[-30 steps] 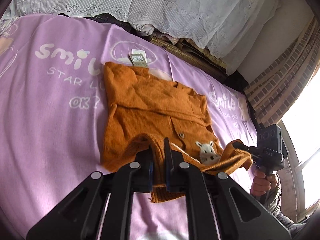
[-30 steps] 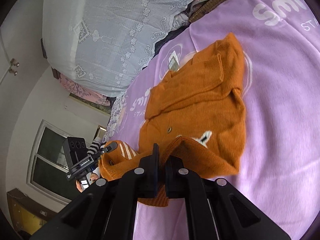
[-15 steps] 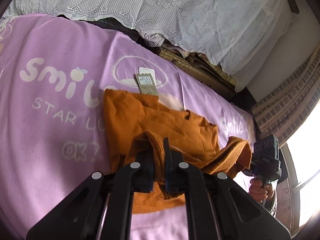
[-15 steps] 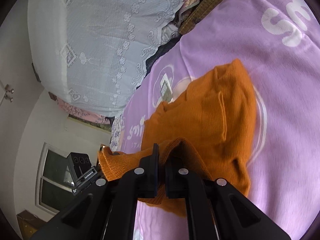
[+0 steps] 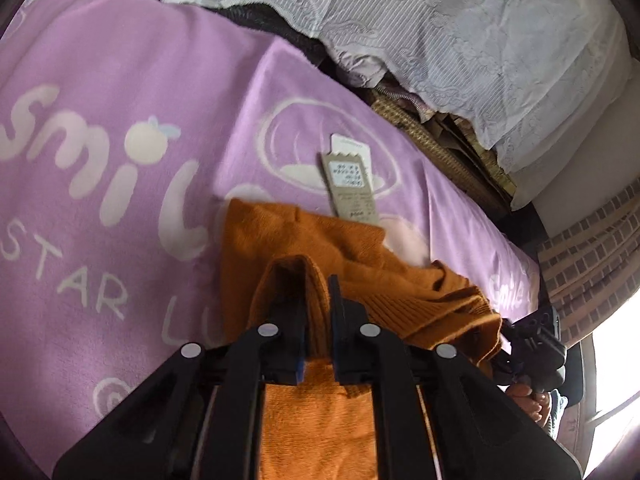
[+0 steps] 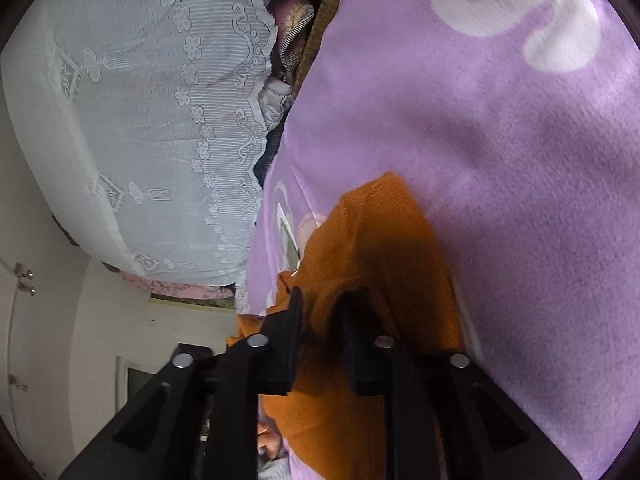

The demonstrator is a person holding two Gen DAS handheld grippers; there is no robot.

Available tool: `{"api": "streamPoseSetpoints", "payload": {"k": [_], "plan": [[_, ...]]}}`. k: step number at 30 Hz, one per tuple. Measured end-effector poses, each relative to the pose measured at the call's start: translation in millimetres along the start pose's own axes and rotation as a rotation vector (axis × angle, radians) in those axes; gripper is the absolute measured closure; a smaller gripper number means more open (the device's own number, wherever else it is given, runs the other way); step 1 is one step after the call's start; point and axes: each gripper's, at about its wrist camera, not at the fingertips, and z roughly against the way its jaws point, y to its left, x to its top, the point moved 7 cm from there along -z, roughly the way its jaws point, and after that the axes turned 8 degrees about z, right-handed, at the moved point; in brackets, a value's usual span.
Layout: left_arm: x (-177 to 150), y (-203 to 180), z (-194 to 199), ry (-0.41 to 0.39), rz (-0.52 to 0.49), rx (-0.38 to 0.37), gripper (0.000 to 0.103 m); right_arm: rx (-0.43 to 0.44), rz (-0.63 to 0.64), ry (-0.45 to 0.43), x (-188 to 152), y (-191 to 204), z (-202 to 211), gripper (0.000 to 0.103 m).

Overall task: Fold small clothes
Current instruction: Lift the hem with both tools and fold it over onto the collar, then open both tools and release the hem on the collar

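left gripper [image 5: 316, 300]: pinching a raised fold of orange sweater [image 5: 304, 240] | right gripper [image 6: 320, 312]: clamped on the sweater's other bunched edge | sweater: partly lifted, rest lying on purple blanket [image 5: 120, 92] | paper tag [image 5: 350, 184]: flat beyond the sweater's far edge

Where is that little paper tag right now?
In the left wrist view the paper tag lies flat on the purple blanket, just beyond the far edge of the orange sweater.
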Motion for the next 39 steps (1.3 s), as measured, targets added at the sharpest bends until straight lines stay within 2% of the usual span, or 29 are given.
{"api": "streamPoseSetpoints", "payload": {"k": [2,3,5,9,10,11,12,13,16,18,19,20,22,24,25,27,29,31,33,35,37,39], "plan": [[-1,2,4,0.003,0.021,-0.032,0.094,0.025,0.03,-0.005,-3,11,8,0.05],[-1,1,10,-0.008,0.021,-0.041,0.093,0.01,0.063,-0.002,-5,18,11,0.046],[0,-2,23,-0.044,0.006,-0.041,0.084,-0.033,0.138,-0.002,-10,32,17,0.046],[-2,-20,50,-0.107,-0.048,-0.024,0.077,-0.066,0.25,-0.035,-22,59,30,0.046],[-3,-24,55,-0.115,-0.07,-0.017,0.07,-0.073,0.282,-0.036,-26,66,32,0.046],[-8,-31,59,-0.119,-0.1,-0.009,0.056,-0.082,0.329,-0.031,-33,76,33,0.046],[-11,-35,62,-0.123,-0.118,-0.008,0.05,-0.084,0.367,-0.02,-39,83,33,0.046],[-17,-42,64,-0.119,-0.144,-0.019,0.045,-0.084,0.403,-0.004,-46,90,31,0.046],[-39,-63,60,-0.053,-0.232,-0.069,0.043,-0.062,0.501,0.101,-77,109,15,0.046],[-53,-75,55,-0.001,-0.286,-0.111,0.036,-0.049,0.55,0.192,-98,116,-1,0.046],[-61,-80,48,0.039,-0.325,-0.119,0.027,-0.045,0.564,0.234,-105,116,-8,0.046],[-65,-81,44,0.049,-0.337,-0.113,0.024,-0.048,0.577,0.278,-113,115,-19,0.046],[-64,-77,33,0.06,-0.327,-0.087,0.024,-0.088,0.582,0.303,-114,107,-32,0.046],[-50,-69,18,0.077,-0.268,-0.083,0.024,-0.121,0.561,0.328,-107,95,-48,0.047],[-43,-65,13,0.074,-0.239,-0.071,0.024,-0.142,0.548,0.323,-98,90,-55,0.048],[-21,-55,1,0.053,-0.174,-0.024,0.024,-0.18,0.547,0.221,-67,89,-62,0.051],[8,-48,-4,-0.004,-0.1,0.031,0.026,-0.226,0.521,0.018,-24,92,-53,0.051],[21,-51,3,-0.041,-0.059,0.004,0.027,-0.224,0.505,-0.138,2,99,-33,0.051],[22,-60,22,-0.074,-0.065,-0.052,0.027,-0.197,0.503,-0.182,5,102,-17,0.051],[14,-71,39,-0.109,-0.116,-0.085,0.024,-0.19,0.502,-0.191,0,99,-3,0.051],[2,-78,42,-0.095,-0.16,-0.102,0.021,-0.19,0.491,-0.194,-3,96,2,0.051],[-7,-83,31,-0.048,-0.18,-0.099,0.021,-0.159,0.472,-0.152,-8,98,-8,0.051]]}}
